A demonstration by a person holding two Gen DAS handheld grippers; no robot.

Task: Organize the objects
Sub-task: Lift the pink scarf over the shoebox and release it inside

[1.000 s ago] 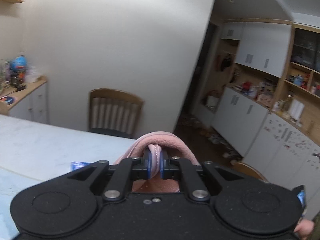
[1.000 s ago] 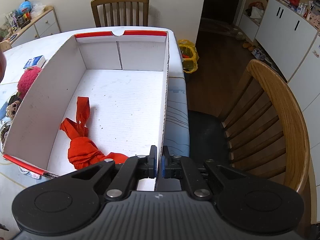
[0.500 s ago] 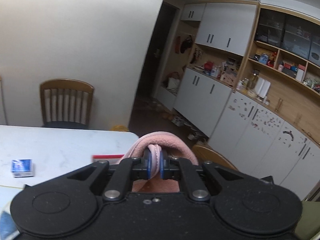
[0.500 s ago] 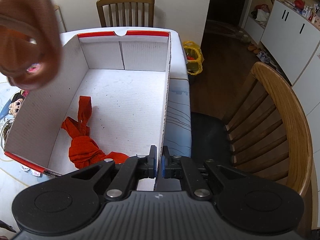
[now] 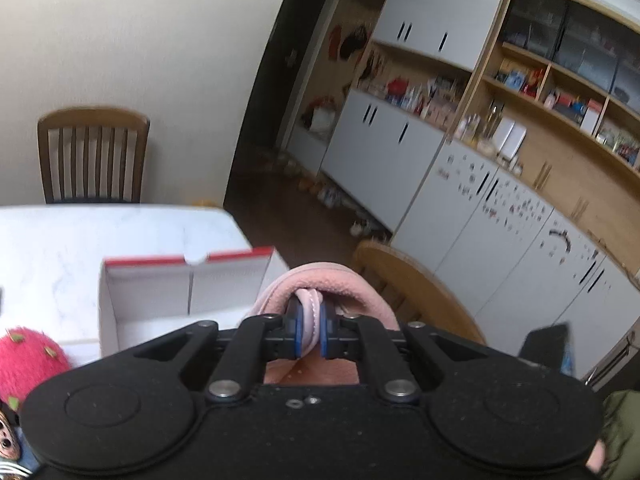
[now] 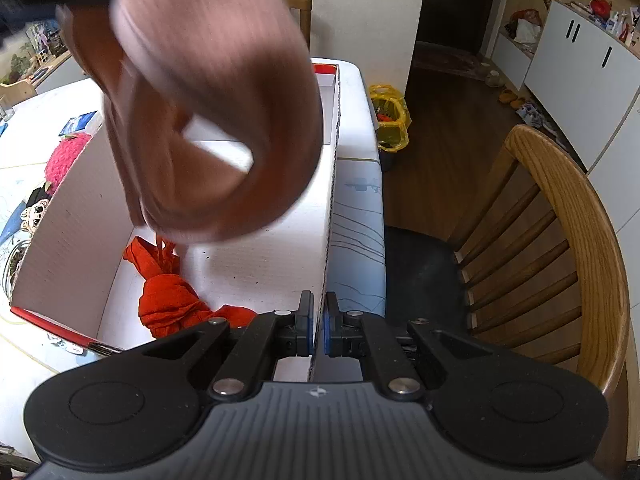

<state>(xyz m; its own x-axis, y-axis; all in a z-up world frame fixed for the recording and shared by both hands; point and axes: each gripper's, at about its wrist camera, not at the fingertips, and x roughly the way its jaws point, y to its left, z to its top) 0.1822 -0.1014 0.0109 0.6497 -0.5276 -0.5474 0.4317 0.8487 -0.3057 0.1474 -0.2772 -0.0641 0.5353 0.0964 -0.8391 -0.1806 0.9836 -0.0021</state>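
Observation:
My left gripper [image 5: 309, 326] is shut on a pink fleece item with a pink strap [image 5: 320, 280], held in the air above the white cardboard box [image 5: 148, 292]. In the right wrist view the same pink item [image 6: 208, 120] hangs blurred over the box interior. My right gripper [image 6: 316, 324] is shut on the box's right wall [image 6: 328, 208] near its front corner. A red cloth [image 6: 168, 292] lies on the box floor.
A pink plush toy [image 5: 28, 360] and other toys [image 6: 38, 208] lie left of the box on the white table [image 6: 356, 248]. A wooden chair [image 6: 560, 240] stands right of the table, another chair [image 5: 92, 152] at its far end. Cabinets [image 5: 460, 160] line the right wall.
My left gripper has carried the pink item rightward, from beside the box to over it. My right gripper has stayed clamped on the box wall.

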